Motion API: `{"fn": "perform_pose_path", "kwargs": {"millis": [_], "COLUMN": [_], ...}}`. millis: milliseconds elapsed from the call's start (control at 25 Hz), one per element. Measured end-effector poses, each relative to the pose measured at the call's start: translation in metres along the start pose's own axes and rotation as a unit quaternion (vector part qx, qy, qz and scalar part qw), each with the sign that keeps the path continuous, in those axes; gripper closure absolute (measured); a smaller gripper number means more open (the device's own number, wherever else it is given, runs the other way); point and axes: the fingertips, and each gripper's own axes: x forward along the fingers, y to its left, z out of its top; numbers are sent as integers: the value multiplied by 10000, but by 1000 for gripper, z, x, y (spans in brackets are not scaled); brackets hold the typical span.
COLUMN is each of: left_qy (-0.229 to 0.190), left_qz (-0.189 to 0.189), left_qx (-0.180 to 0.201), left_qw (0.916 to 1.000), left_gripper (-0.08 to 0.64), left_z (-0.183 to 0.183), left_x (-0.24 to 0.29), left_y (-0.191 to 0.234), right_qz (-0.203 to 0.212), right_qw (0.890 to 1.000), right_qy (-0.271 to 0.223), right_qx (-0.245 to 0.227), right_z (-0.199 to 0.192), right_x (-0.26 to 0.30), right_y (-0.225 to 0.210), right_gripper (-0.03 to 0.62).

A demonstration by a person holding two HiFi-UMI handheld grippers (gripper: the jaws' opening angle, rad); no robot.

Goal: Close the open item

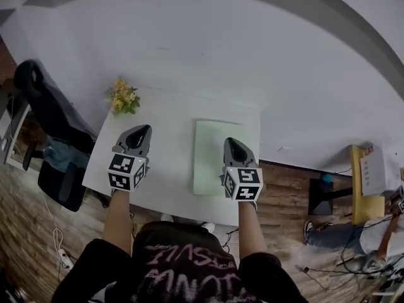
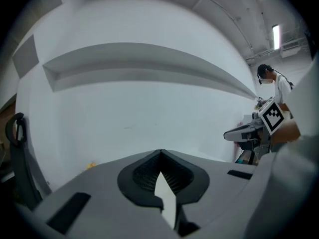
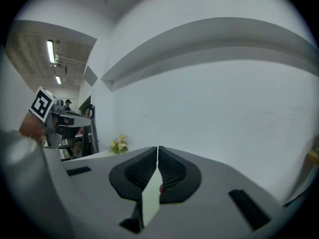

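A pale green flat rectangular item (image 1: pixel 213 156) lies on the white table (image 1: pixel 170 169), right of the middle; I cannot tell whether it is open. My left gripper (image 1: pixel 140 131) hovers over the table's left part, jaws pressed together on nothing. My right gripper (image 1: pixel 230 142) hangs over the green item's right edge, also shut and empty. In the left gripper view the left gripper (image 2: pixel 160 153) faces a bare white wall, and the right gripper (image 2: pixel 249 131) shows at the right. In the right gripper view the right gripper (image 3: pixel 157 148) points at the same wall.
A small bunch of yellow flowers (image 1: pixel 123 97) stands at the table's far left corner, the flowers (image 3: pixel 118 144) also showing in the right gripper view. A black office chair (image 1: pixel 44 109) is left of the table. A yellow chair (image 1: pixel 361 183) and cables lie on the wooden floor at right.
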Motion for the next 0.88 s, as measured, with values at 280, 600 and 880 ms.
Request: {"fn": "perform_pose_path", "kwargs": {"millis": [280, 600, 880], "left_qy": [-153, -273, -351], "left_qz": [501, 773, 886], "left_qx": [-136, -113, -87], "left_qw": [9985, 9966, 9954], "left_gripper": [546, 546, 546], "left_z": [7, 14, 24], "left_x": [-38, -61, -65], "left_y": [37, 50, 52], "right_qz": [230, 324, 353], "right_qw": [9994, 9985, 9979], "right_qy": [-94, -203, -290], "right_qx": [-231, -389, -462], "right_z": [15, 32, 43], "right_x": [11, 15, 13], "right_y": [33, 45, 42], "right_gripper": [566, 568, 568]}}
